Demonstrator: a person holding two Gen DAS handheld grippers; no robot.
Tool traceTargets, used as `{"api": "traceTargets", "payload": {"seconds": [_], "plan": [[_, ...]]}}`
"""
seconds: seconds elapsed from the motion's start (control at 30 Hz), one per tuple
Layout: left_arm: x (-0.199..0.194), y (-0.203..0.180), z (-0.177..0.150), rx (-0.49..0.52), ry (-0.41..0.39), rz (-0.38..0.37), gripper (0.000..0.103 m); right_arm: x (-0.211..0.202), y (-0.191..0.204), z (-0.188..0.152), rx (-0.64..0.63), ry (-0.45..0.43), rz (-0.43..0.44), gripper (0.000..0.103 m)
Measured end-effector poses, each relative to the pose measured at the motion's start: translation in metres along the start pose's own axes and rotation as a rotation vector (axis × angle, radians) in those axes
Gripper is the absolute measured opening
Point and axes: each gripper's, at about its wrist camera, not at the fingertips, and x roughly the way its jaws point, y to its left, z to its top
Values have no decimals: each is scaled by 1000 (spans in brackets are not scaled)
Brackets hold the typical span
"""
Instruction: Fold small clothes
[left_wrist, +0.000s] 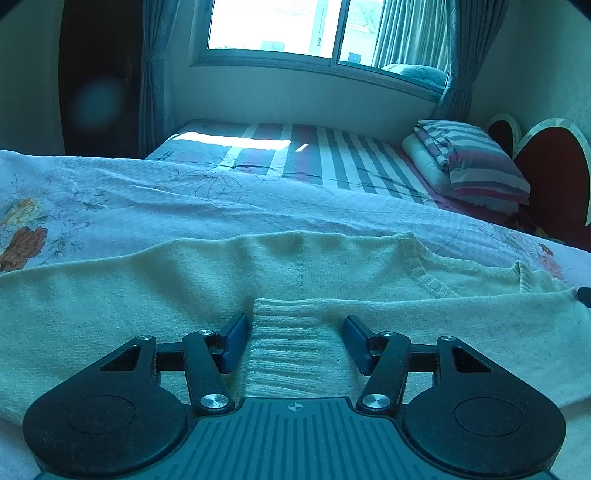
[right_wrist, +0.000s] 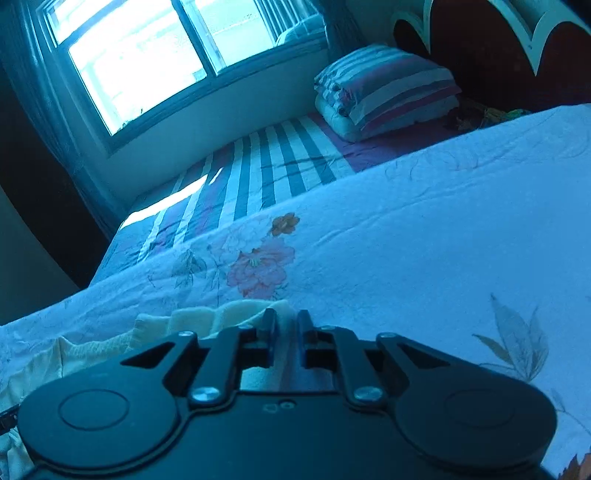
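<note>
Left gripper (left_wrist: 294, 341) jaws spread, ribbed cuff (left_wrist: 284, 350) between them but not pinched. Right gripper (right_wrist: 286, 338) jaws nearly together, pinching the sweater (left_wrist: 147, 295) edge. Sweater lies on flowered blanket (right_wrist: 406, 221); sleeve looks folded in, approx. half done, body fold left.

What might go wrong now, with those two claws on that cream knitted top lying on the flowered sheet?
The left claw stands open around the ribbed cuff, its pads apart from it; the folded-in sleeve could slip back out.

The right claw pinches only a thin edge of the sweater; a pull might slide it free or stretch the knit.

The flowered sheet already shows wrinkles, so dragging could bunch it beneath.
</note>
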Motion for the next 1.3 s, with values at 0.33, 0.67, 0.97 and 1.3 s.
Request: {"api": "traceTargets", "payload": {"seconds": [0.33, 0.67, 0.97, 1.3], "plan": [[-24, 7, -1, -43, -24, -20, 90, -41, 13, -3, -135, -32, 33, 32], [-136, 143, -78, -472, -138, -24, 95, -130, 10, -77, -125, -48, -11, 83], [-175, 309, -129, -974, -299, 1, 87, -155, 9, -107, 40, -23, -86, 82], [-135, 373, -120, -1081, -252, -31, 58, -169, 35, -108, 142, -105, -145, 81]]}}
